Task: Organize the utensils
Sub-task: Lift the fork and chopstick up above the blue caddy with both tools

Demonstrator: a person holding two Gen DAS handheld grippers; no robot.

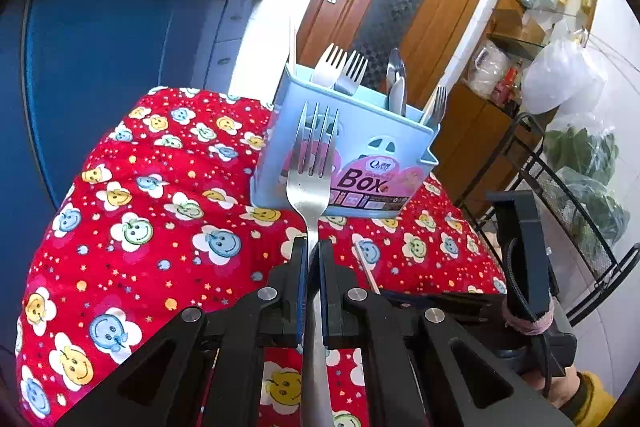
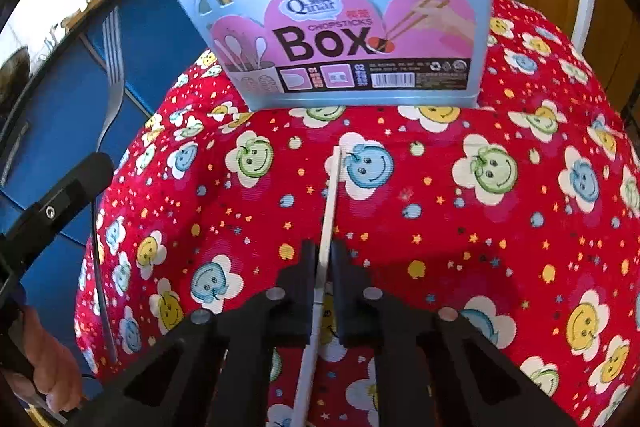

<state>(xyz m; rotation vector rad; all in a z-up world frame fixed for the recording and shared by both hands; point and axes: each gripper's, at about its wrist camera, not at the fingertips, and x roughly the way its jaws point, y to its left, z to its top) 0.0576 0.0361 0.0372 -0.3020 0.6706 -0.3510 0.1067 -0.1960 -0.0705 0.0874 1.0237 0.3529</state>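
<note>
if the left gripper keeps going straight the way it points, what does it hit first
Most likely the blue utensil box: the tines of the fork held in the left gripper line up with its front wall, though the depth between them is unclear.

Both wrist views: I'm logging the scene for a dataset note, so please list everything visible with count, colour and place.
utensil box: one, light blue with pink label, standing on the cloth
tablecloth: one, red with smiley flowers, covering the table
held fork: one, silver, tines up before the box
chopstick: one, white, between right jaws
forks in box: three, silver
spoons in box: two, silver
door: one, brown, behind
cabinet: one, blue, left
left gripper: black, clamping the fork
right gripper: black, closed on the chopstick
</note>
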